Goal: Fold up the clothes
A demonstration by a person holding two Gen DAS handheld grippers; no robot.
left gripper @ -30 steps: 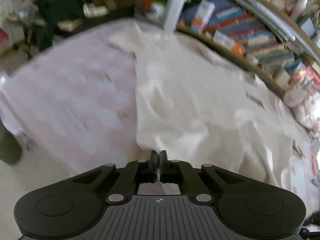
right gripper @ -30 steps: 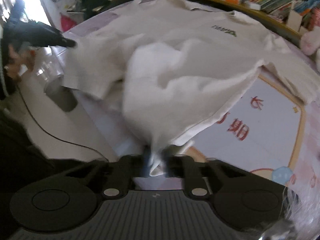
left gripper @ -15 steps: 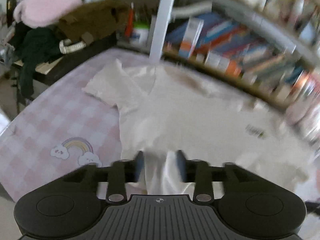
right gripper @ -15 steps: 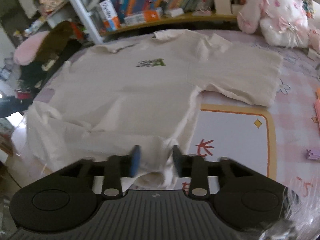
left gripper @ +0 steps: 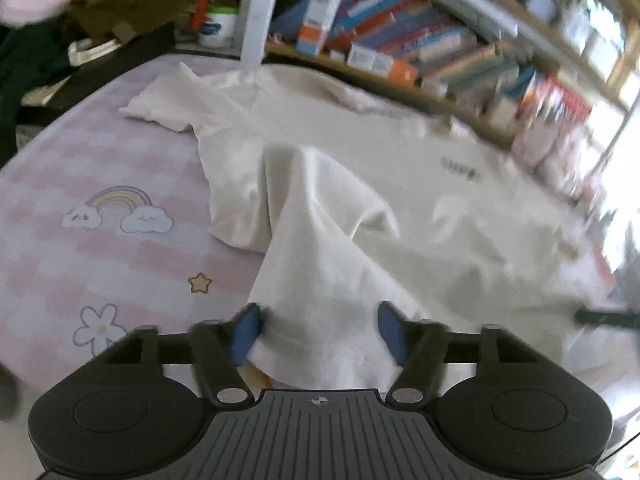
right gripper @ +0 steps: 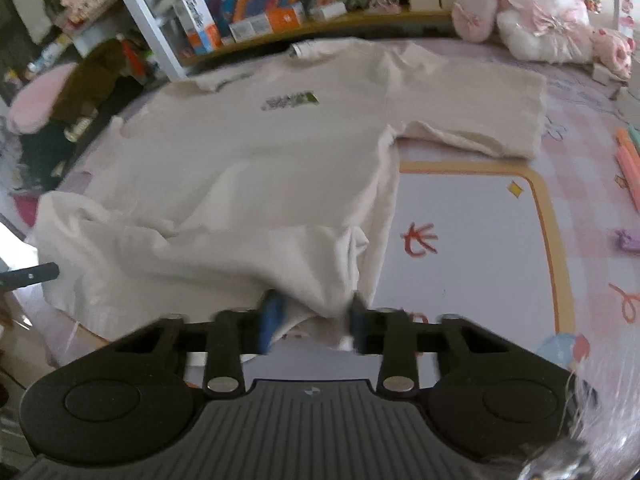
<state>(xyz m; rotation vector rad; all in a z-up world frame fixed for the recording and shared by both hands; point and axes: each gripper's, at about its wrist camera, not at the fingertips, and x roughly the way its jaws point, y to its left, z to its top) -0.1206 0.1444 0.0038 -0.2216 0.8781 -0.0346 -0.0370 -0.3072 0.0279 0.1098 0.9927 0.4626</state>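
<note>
A: Cream T-shirt (right gripper: 280,152) lies front up on the pink patterned mat (left gripper: 80,168). Collar at the far edge against the bookshelf (right gripper: 280,4), hem on the near side. Small dark chest print faces up. One sleeve spreads flat to the far right, close to the plush toy (right gripper: 536,12).

B: Grippers?

A: Left gripper (left gripper: 318,330) has its jaws spread wide. A tented ridge of hem cloth stands between the blue pads, brushing the left pad, but nothing is pinched. Right gripper (right gripper: 312,320) likewise: jaws parted, a bunched hem corner sitting loosely in the gap, not clamped.

B: How will the cloth handle?

A: My guess: light, soft, no stiffness at all. It holds creases where it has slumped, near hem rumpled into ridges on both sides. Knit cotton by the look, so it should drag on the mat rather than slide, and it will sag from any single pinch point.

B: Where to take hold?

A: Two-point grips. For a lengthwise fold I would pinch the hem corner and the matching shoulder on one side, right at the doubled seam, where the fabric is thickest and least likely to slip from the pads. A shallow bite risks catching only the top layer.

B: Anything first?

A: Near hem probably wants smoothing flat; a fold over those ridges would set lumps.
</note>
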